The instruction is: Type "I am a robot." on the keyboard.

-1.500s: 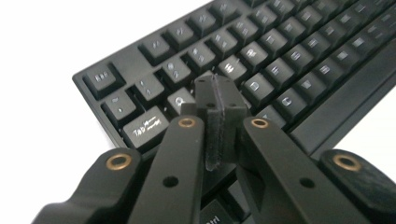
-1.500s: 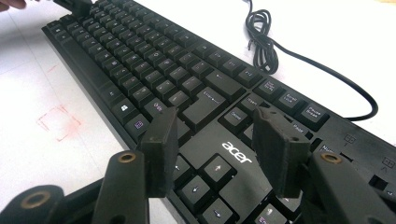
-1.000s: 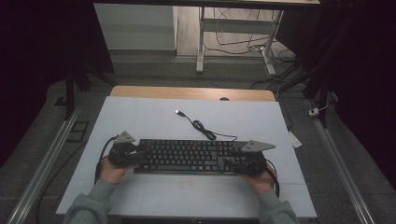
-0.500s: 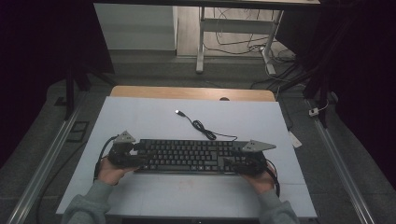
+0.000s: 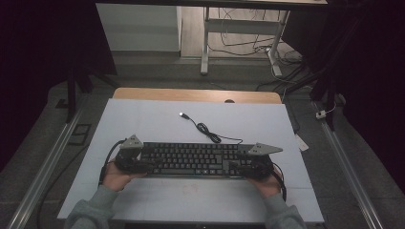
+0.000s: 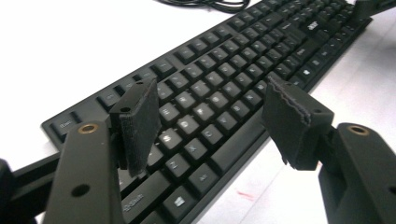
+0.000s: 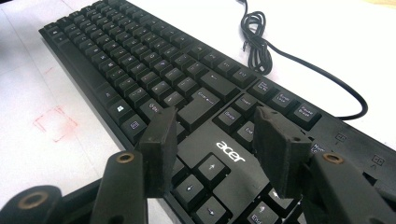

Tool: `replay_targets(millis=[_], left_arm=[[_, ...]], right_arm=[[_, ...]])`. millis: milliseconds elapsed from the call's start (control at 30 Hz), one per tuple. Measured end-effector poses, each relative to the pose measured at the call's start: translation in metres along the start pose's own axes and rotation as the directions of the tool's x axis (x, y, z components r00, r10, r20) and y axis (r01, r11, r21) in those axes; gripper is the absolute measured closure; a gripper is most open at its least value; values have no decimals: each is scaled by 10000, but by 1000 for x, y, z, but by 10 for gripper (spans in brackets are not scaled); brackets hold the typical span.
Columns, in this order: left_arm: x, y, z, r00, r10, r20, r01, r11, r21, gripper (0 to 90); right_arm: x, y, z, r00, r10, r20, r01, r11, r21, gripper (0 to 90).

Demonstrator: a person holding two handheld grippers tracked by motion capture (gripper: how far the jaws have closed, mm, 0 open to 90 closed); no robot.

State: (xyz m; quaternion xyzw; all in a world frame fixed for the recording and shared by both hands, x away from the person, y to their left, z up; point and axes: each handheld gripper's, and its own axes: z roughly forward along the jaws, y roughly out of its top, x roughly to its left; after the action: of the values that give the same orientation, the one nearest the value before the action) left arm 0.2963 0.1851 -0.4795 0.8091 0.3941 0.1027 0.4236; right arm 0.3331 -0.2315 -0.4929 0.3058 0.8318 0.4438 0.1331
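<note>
The left gripper (image 6: 210,121) is just spreading its jaws above the keyboard (image 5: 193,159) — releasing the left end. The right gripper (image 7: 212,149) is hovering spread over the right end, pinching nothing — the keyboard probably placed.

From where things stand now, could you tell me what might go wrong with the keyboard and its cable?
The left gripper, its jaws just opened, and the right gripper both stand open over the keyboard, so their pads could press keys. The loose cable lies coiled behind and might snag if the keyboard slides.
</note>
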Motion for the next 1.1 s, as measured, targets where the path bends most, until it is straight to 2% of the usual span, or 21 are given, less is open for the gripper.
replay_targets(millis=[267,633,1100], left_arm=[[-13,3,6,9989,420,228,-423,9990,143,372],[-31,5,19,9933,1016,558,-1041,9936,439,413],[-44,4,34,9888,1359,618,-1401,9876,704,517]], right_arm=[[0,0,0,10000,-15,4,15,10000,3,501],[1,0,1,10000,-5,-6,5,10000,57,502],[1,0,2,10000,-32,-34,32,10000,82,501]])
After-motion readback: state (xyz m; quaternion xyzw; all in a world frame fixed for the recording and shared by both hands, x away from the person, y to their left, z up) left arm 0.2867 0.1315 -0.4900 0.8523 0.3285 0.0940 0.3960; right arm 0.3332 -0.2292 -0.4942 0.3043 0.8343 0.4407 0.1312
